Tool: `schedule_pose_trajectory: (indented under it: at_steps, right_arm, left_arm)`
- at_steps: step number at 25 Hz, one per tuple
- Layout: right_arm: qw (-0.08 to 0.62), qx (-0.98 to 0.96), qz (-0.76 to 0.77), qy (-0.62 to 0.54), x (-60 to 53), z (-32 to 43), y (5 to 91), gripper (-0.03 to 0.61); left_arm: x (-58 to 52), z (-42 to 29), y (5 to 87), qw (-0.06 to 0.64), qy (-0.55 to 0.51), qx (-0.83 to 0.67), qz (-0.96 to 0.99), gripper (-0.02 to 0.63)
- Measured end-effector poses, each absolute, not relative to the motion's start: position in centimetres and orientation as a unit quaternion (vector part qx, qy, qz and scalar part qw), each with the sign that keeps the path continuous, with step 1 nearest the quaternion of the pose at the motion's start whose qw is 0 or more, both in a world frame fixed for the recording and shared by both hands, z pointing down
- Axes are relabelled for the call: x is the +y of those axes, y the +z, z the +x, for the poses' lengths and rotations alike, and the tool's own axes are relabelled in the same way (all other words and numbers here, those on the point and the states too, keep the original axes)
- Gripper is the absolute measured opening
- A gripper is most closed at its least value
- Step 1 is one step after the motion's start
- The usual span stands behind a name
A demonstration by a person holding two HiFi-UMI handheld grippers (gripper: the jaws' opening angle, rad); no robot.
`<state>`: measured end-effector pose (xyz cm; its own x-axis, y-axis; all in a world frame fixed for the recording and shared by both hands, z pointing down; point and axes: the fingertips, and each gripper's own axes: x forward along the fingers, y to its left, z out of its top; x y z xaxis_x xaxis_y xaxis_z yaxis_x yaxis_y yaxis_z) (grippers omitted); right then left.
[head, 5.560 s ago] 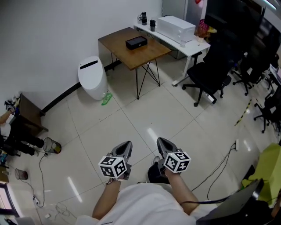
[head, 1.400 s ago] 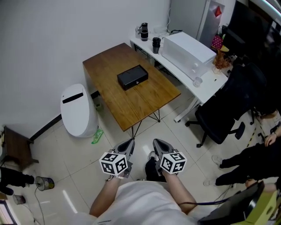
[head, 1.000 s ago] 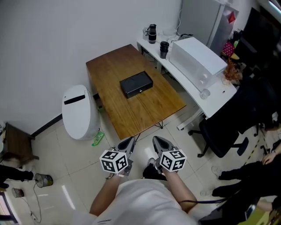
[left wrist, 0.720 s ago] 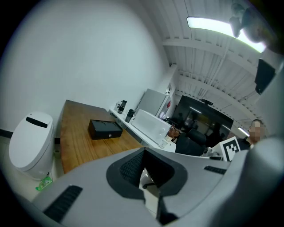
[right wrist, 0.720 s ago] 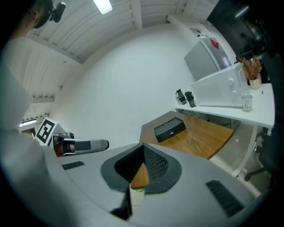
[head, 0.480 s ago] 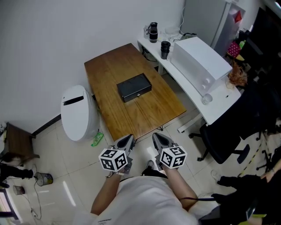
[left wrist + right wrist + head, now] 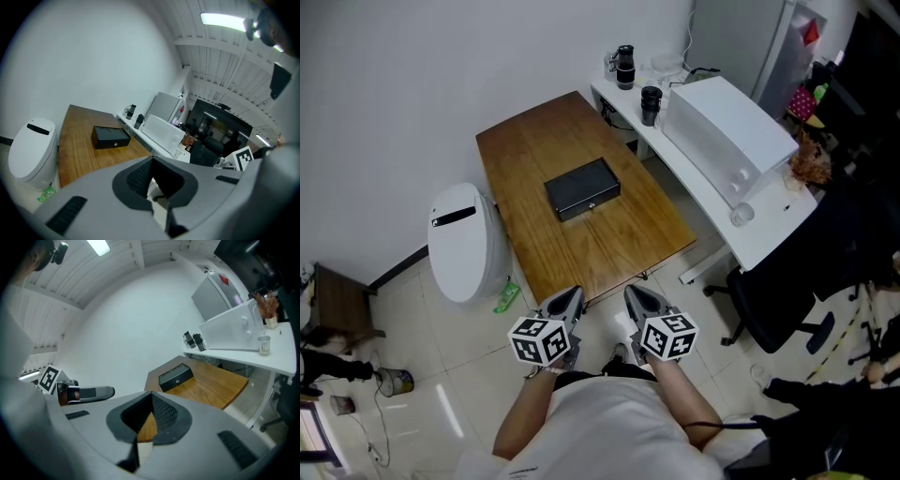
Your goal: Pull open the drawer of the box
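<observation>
The person holds both tools low and close to the body, side by side above the tiled floor [image 7: 422, 356], just short of the near edge of the wooden tabletop [image 7: 530, 150]. The left tongs [image 7: 569, 298] are closed, tips together with nothing between them. The right tongs [image 7: 635, 296] are closed and empty as well. Both point toward the far side, well apart from the black box [image 7: 582, 188], which lies flat near the middle of the wooden tabletop. A small pale knob [image 7: 592, 204] shows on the box's near face, and the drawer looks shut. A white bin [image 7: 464, 242] stands on the floor just left of the tabletop. To the right, a white tabletop [image 7: 769, 239] carries a long white case [image 7: 727, 136] and two dark cups [image 7: 624, 66] at its far end.
</observation>
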<state>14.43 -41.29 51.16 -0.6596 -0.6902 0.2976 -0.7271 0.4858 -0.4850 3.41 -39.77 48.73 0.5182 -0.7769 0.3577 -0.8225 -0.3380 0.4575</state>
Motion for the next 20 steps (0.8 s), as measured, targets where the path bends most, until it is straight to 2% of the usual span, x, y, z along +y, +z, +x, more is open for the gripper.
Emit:
schedule_pose_trajectory:
  at_steps: [20]
  right_arm:
    - [0.06, -0.866, 0.409, 0.282, -46.1, 14.1, 53.4, -0.012]
  left_arm:
    - [-43.6, 2.6, 49.9, 0.316, 0.036, -0.502, 0.804, 0.002]
